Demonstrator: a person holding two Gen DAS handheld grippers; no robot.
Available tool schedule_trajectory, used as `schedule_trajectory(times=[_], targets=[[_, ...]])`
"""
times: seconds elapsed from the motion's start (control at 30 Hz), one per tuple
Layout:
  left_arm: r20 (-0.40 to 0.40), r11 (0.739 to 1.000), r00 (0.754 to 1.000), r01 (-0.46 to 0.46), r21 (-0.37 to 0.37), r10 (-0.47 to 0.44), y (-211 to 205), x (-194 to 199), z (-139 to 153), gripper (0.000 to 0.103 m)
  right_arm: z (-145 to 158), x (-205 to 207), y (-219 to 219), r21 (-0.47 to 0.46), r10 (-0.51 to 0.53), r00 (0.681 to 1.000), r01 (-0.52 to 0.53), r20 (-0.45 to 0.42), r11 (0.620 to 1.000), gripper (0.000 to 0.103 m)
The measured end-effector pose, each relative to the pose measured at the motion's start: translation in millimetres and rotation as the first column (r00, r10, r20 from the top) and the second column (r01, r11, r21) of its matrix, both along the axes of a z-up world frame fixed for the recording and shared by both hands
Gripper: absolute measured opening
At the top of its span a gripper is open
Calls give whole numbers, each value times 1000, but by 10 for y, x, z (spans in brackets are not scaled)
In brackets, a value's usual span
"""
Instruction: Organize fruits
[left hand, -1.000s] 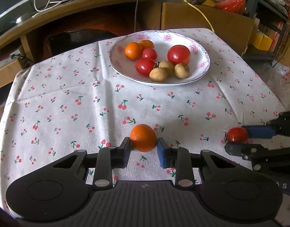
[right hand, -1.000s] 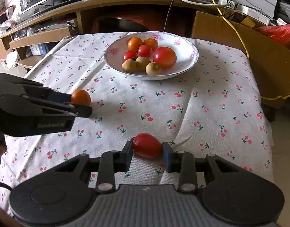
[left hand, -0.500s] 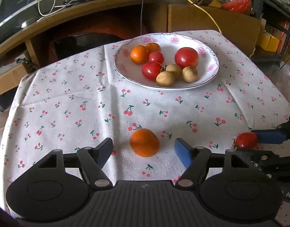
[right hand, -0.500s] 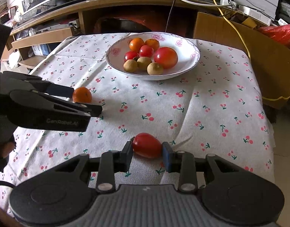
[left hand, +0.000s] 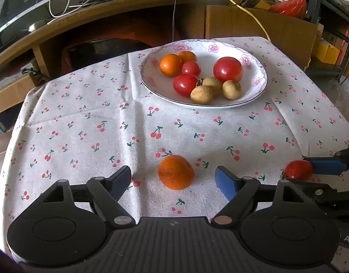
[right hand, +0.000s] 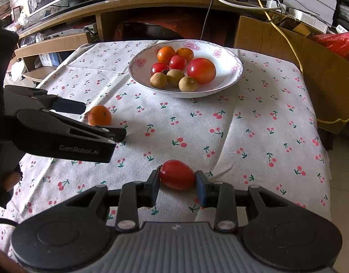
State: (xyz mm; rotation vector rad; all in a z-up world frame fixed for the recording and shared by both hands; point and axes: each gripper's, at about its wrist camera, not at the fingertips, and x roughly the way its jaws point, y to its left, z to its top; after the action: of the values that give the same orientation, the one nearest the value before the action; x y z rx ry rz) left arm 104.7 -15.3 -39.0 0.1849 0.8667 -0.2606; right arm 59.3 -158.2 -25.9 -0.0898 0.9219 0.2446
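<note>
Your left claw (left hand: 173, 178): jaws opening, already wide, pads clear of the orange fruit (left hand: 176, 172) on both sides. The fruit sits loose on the cherry-print cloth (left hand: 83, 136), between the fingers, touching neither.

Your right claw (right hand: 177, 185): jaws nearly closed, both pads pressed against a small oblong red tomato (right hand: 177, 174), which sits low at the cloth. From your left camera the same tomato shows at the far right, pinched by a blue pad (left hand: 325, 165).

Further out: the two claws sit near each other along the near edge of the worktop. Well beyond them stands a white flowered plate (left hand: 254, 91), holding two orange fruits, three red tomatoes and three small brown round fruits, bunched together. Behind the worktop: wooden shelving and cables.
</note>
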Motion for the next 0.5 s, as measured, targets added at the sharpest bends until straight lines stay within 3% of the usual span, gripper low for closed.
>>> schedule_trajectory(times=[0.03,0.2,0.3,0.5], targets=[[1,1000,1000,5,-7,-5,-3,-8,4,80,0,0,1,0,1,1000,-1,0,1000,35],[-13,999,999,33,-34,-33,-43,-38,57,42,4,5,-6,4,1,1000,-1,-4,1000,35],[-18,999,999,34,-33,-35,-39,-35,89,37,7,8,-17,12,-2,1000,2,-8,1000,34],[-37,998,999,30,-52,-32,-7,-41,102,37,7,6,-11,6,0,1000,0,-9,1000,34]])
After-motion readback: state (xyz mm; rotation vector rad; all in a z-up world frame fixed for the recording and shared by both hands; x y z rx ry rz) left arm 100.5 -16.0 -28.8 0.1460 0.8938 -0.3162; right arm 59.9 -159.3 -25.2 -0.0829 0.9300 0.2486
